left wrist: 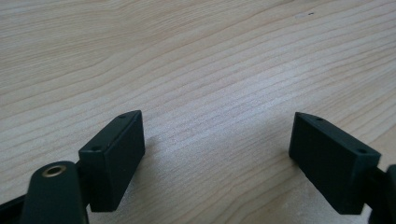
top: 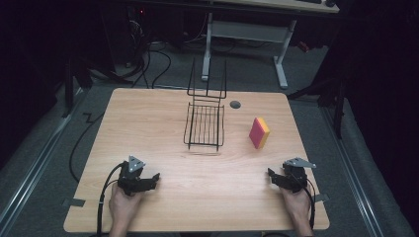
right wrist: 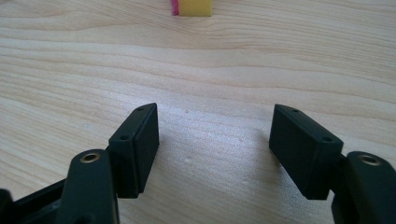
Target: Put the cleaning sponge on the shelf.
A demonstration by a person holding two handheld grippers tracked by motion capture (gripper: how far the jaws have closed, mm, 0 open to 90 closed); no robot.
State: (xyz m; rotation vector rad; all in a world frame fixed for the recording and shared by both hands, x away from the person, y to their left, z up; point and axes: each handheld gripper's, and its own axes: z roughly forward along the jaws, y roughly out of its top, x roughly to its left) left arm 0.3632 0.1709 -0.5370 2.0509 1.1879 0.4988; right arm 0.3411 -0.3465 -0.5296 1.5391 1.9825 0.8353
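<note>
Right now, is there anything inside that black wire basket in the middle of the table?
The wire basket looks empty: through its bars only the wooden table shows. The pink and yellow sponge stands outside it, off to one side. Nothing seems to cover the basket.

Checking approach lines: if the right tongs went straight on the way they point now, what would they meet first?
Probably the sponge: it sits dead ahead of the open right tongs, with bare table between. In the high view the heading is less clear, so treat this as likely.
</note>
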